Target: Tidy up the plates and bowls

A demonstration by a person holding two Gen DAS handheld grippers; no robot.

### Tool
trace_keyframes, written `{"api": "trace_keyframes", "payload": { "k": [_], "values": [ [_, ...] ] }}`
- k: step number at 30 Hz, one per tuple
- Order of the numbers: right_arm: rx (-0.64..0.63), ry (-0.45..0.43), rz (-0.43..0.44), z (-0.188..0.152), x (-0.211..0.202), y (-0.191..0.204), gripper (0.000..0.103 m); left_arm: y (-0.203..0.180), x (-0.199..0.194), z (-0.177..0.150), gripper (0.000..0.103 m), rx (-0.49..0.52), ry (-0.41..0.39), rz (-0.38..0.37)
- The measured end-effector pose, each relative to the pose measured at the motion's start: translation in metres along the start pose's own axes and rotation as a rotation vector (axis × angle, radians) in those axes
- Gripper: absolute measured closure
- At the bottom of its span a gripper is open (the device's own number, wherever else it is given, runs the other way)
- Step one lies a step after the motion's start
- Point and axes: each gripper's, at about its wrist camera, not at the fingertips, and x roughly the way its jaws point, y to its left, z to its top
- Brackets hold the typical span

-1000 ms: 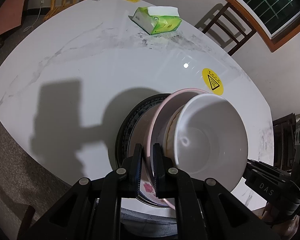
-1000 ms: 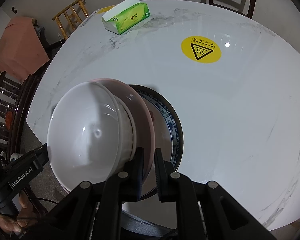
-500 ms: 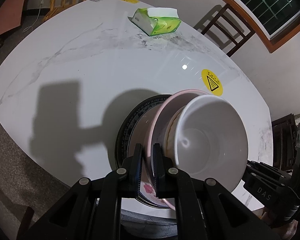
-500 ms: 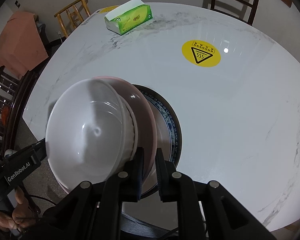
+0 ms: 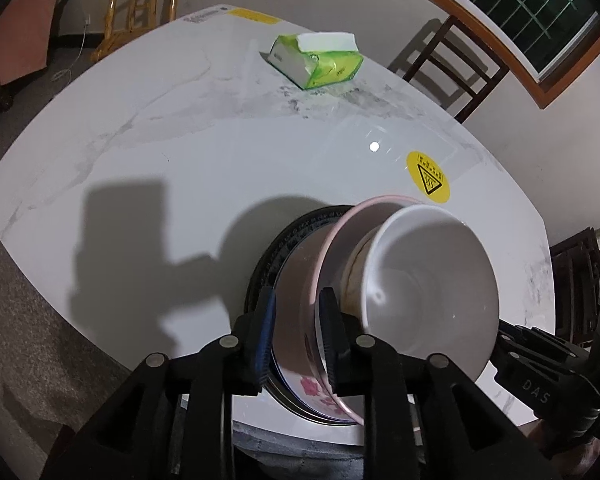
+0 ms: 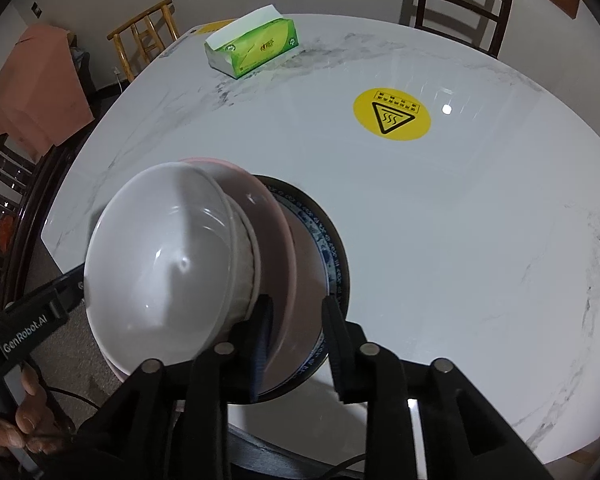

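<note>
Where the table [image 5: 188,160] ends near the camera, a white bowl [image 5: 428,292] sits in a pink plate [image 5: 332,248] on a dark-rimmed plate [image 6: 332,256]. Left gripper [image 5: 298,332] and right gripper [image 6: 296,336] are open, fingers either side of the plates' rim. Green tissue box [image 6: 256,48] lies far off.

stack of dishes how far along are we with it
Done: white bowl sits nested in pink plate on dark-rimmed plate, one stack on the table. In hand: left gripper and right gripper straddle the stack's edge, fingers spread, apparently not clamping. Left: probably just backing out; only a tissue box is otherwise visible.
</note>
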Motion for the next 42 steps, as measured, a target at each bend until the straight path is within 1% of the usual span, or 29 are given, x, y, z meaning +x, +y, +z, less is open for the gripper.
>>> {"api": "trace_keyframes", "payload": {
  "k": [3, 5, 7, 8, 9, 11, 16, 17, 18, 20, 22, 24, 27, 30, 33, 36, 38, 42],
  "values": [
    [0.008, -0.016, 0.001, -0.001, -0.004, -0.005, 0.066, 0.002, -0.003, 0.001, 0.078, -0.003, -0.008, 0.006],
    [0.014, -0.032, 0.0, -0.002, -0.007, -0.008, 0.057, 0.002, -0.005, 0.0, 0.075, 0.006, -0.02, 0.011],
    [0.016, -0.047, 0.002, -0.002, -0.009, -0.012, 0.052, 0.003, -0.008, -0.002, 0.073, 0.008, -0.027, 0.013],
    [0.016, -0.053, 0.009, -0.003, -0.011, -0.012, 0.05, 0.003, -0.01, -0.002, 0.071, 0.006, -0.031, 0.011],
    [0.016, -0.06, 0.013, -0.004, -0.012, -0.013, 0.049, 0.004, -0.012, -0.002, 0.066, 0.004, -0.039, 0.009],
    [0.01, -0.073, 0.008, -0.006, -0.015, -0.014, 0.046, 0.004, -0.017, -0.004, 0.059, 0.007, -0.057, 0.006],
    [0.002, -0.119, -0.003, -0.013, -0.023, -0.016, 0.041, -0.001, -0.029, -0.011, 0.057, 0.043, -0.104, 0.033],
    [-0.003, -0.132, -0.01, -0.015, -0.025, -0.016, 0.04, -0.001, -0.032, -0.013, 0.056, 0.046, -0.114, 0.034],
    [-0.011, -0.146, -0.019, -0.017, -0.027, -0.016, 0.04, -0.001, -0.034, -0.014, 0.051, 0.047, -0.122, 0.033],
    [-0.021, -0.169, -0.026, -0.021, -0.032, -0.015, 0.038, -0.001, -0.041, -0.02, 0.047, 0.053, -0.143, 0.014],
    [-0.033, -0.191, -0.028, -0.025, -0.036, -0.014, 0.037, -0.006, -0.05, -0.026, 0.046, 0.07, -0.173, 0.006],
    [-0.038, -0.209, -0.027, -0.026, -0.039, -0.013, 0.037, -0.01, -0.055, -0.031, 0.042, 0.09, -0.194, -0.004],
    [-0.048, -0.241, -0.026, -0.033, -0.043, -0.013, 0.037, -0.016, -0.067, -0.043, 0.04, 0.116, -0.25, -0.009],
    [-0.064, -0.26, -0.029, -0.042, -0.046, -0.009, 0.037, -0.024, -0.075, -0.058, 0.037, 0.151, -0.305, 0.023],
    [-0.09, -0.285, -0.03, -0.054, -0.047, -0.004, 0.037, -0.031, -0.075, -0.072, 0.037, 0.184, -0.33, 0.07],
    [-0.115, -0.303, -0.038, -0.066, -0.046, 0.001, 0.037, -0.033, -0.069, -0.082, 0.037, 0.19, -0.336, 0.099],
    [-0.13, -0.309, -0.041, -0.072, -0.044, 0.004, 0.037, -0.038, -0.062, -0.087, 0.037, 0.197, -0.321, 0.119],
    [-0.143, -0.321, -0.041, -0.081, -0.044, 0.007, 0.037, -0.051, -0.053, -0.094, 0.036, 0.244, -0.32, 0.159]
  ]
}}
